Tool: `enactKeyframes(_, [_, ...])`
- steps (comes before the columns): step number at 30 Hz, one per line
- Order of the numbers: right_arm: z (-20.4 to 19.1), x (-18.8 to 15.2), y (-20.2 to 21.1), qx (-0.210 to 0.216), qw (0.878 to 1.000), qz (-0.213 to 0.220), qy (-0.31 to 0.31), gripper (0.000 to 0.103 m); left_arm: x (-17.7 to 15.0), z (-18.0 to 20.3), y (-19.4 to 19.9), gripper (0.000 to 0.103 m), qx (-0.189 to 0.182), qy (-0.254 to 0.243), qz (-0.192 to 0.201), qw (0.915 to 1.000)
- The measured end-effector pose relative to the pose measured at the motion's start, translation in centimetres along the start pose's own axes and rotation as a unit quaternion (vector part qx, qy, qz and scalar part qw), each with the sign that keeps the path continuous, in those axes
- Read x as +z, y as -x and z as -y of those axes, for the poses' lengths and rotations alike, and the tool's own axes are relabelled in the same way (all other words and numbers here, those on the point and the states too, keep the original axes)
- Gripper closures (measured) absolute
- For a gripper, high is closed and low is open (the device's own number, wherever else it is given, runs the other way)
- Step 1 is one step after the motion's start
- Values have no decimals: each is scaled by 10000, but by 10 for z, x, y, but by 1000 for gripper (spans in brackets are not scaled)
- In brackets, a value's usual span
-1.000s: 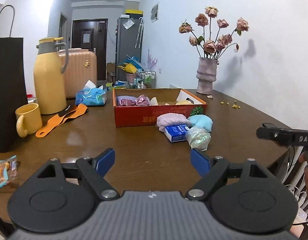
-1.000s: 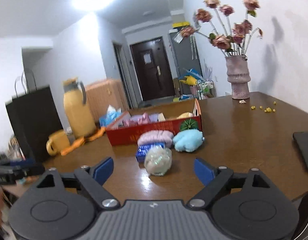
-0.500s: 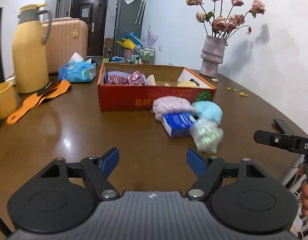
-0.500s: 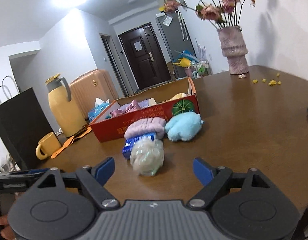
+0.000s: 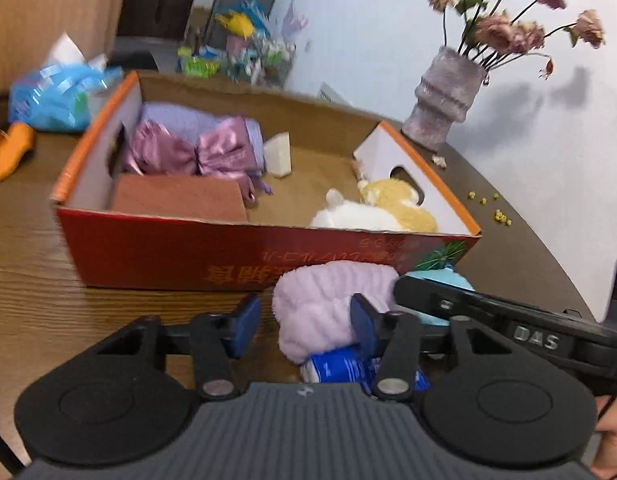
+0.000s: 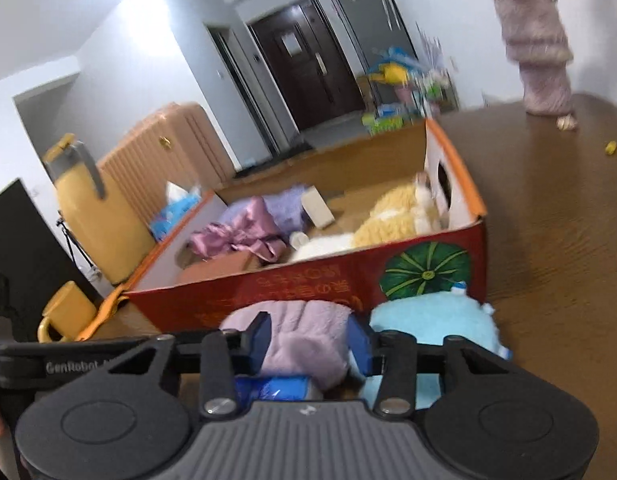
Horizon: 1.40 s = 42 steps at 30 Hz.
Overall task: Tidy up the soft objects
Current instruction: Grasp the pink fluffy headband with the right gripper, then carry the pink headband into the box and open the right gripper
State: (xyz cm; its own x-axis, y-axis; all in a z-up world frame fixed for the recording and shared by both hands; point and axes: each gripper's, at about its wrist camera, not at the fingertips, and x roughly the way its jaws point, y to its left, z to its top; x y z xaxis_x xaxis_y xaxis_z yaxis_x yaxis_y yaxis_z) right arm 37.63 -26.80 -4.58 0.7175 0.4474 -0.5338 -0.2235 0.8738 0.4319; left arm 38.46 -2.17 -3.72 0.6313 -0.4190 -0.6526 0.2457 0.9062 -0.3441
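A pink fluffy cloth (image 5: 332,292) (image 6: 308,332) lies on a blue packet (image 5: 340,368) in front of the red cardboard box (image 5: 168,256) (image 6: 308,280). A light blue plush (image 6: 432,320) lies to its right. My left gripper (image 5: 304,326) is closing around the cloth; its right pad touches it, while a gap shows at the left pad. My right gripper (image 6: 310,340) is closing too, with both pads against the same cloth. One of its fingers (image 5: 428,300) crosses the left wrist view. In the box lie a purple satin bow (image 5: 196,152) and a yellow-white plush (image 5: 388,208).
A vase of dried roses (image 5: 448,100) stands behind the box at the right, with yellow crumbs (image 5: 496,208) near it. A blue tissue pack (image 5: 56,96) and an orange strap (image 5: 8,148) lie to the left. A yellow jug (image 6: 92,216), a yellow mug (image 6: 64,312) and a black bag (image 6: 12,248) stand farther left.
Both grippers have come forward and down to the pile in front of the box. Their jaws have narrowed around the pink cloth. The glittery ball has dropped out of view.
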Motion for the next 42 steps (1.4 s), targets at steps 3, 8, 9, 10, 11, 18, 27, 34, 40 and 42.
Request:
enactKeyframes(3, [-1,1,-19,-164,9997,-142,98,69,-1,-8,-15,70,-250,107,-151,9995])
enactKeyframes(8, [-9,-4,-27,-192,9990,-124,372,85,-3,-8,-14,75,-300,93,-111,9994])
enactKeyframes(9, [-10,-4,-27,-195,9990,-100,396,87,-3,-6,-12,77,-272,47,-89,9996])
enactKeyframes(10, [-11,-4,-26,-178,9989,-92,426,88,-3,-3,-9,78,-229,-6,-45,9997])
enactKeyframes(11, [-13,-4,-25,-171,9989,-70,431,90,-3,0,-5,79,-201,-67,9,9998])
enactKeyframes(18, [-38,3,44,-18,9954,690,665,91,-4,39,66,79,-182,-508,739,9958])
enactKeyframes(27, [-69,-22,154,234,9856,1476,797,91,-42,92,157,79,-302,-868,1293,9873])
enactKeyframes(34, [-77,-43,205,292,9814,1727,791,91,-70,119,199,79,-412,-1056,1525,9818])
enactKeyframes(40, [-81,-44,228,278,9770,1910,911,91,-66,130,207,79,-463,-1020,1610,9806])
enactKeyframes(42, [-81,-37,226,231,9762,1927,973,91,-55,133,202,79,-424,-1069,1618,9801])
